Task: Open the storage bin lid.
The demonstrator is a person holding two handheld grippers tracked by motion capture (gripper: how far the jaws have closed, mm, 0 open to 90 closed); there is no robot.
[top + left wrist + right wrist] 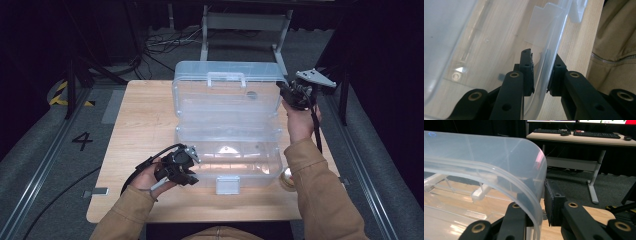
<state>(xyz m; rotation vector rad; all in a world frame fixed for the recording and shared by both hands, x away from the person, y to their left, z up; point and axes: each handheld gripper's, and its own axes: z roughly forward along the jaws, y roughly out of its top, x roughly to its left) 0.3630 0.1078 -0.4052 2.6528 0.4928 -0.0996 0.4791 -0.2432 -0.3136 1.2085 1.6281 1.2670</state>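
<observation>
Left tongs (192, 176) astride box (227, 150) front wall, right tongs (286, 91) astride lid (225, 92); tape roll (286, 179) beside

I see tan sleeves (320, 200) behind both claws. My black left gripper (192, 175) trails a black cable; brass-ringed screws dot its jaws. My right gripper (285, 90) carries a grey three-cornered plate (315, 77) on top.
</observation>
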